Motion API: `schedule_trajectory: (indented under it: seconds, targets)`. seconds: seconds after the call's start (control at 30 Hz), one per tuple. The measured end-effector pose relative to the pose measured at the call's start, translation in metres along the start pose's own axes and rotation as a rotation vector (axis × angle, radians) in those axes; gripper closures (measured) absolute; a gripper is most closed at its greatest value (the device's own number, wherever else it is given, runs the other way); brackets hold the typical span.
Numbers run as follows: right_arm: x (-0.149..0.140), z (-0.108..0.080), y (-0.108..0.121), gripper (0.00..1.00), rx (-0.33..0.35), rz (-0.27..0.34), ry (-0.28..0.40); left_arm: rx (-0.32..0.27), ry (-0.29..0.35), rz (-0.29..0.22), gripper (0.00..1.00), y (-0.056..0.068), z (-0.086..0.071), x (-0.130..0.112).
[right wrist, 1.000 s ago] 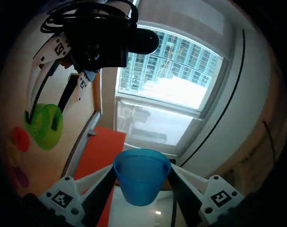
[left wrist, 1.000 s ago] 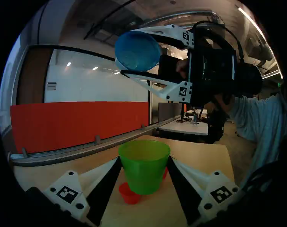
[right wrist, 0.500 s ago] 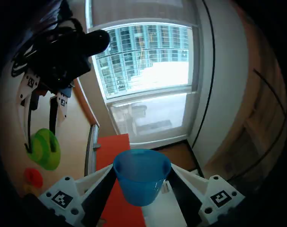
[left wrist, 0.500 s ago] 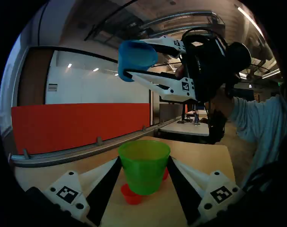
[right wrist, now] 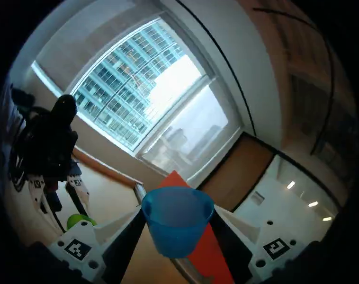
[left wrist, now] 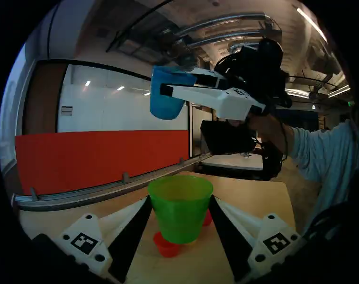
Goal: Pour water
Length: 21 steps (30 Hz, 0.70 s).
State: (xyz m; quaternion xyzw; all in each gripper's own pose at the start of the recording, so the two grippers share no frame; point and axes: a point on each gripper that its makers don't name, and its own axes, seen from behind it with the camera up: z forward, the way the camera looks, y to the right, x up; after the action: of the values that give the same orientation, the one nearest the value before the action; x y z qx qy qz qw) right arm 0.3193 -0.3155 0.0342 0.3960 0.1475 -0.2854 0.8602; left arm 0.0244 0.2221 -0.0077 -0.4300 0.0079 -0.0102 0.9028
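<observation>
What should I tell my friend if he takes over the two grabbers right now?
Left gripper: jaws shut on the green cup, upright, low over the wooden table, with small red pieces beside its base.
Right gripper: jaws shut on the blue cup, held high and about upright, up and off to one side of the green cup, not over it.
Done: both cups are picked up.
Can't tell: whether either cup has water in it.
Left, probably: bring the blue cup over the green one, tip it slowly, then set both down.
</observation>
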Motion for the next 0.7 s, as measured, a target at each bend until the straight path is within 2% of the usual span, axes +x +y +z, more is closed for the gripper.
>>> schedule_trajectory:
  seconds: [0.23,0.4,0.5,0.7]
  targets:
    - [-0.007,-0.001,-0.008,0.1,0.033,0.285,-0.025,0.005,-0.006,0.008,0.15,-0.002,0.0,0.001]
    - [-0.008,-0.002,-0.01,0.1,0.053,0.461,-0.036,0.01,-0.008,0.008,0.15,-0.004,0.0,0.002]
    - [-0.007,-0.003,-0.012,0.1,0.073,0.518,-0.038,0.012,-0.007,0.008,0.15,-0.005,0.0,0.002]
    - [-0.013,-0.007,-0.015,0.1,0.071,0.545,-0.054,0.021,-0.015,0.012,0.15,-0.006,-0.001,0.001]
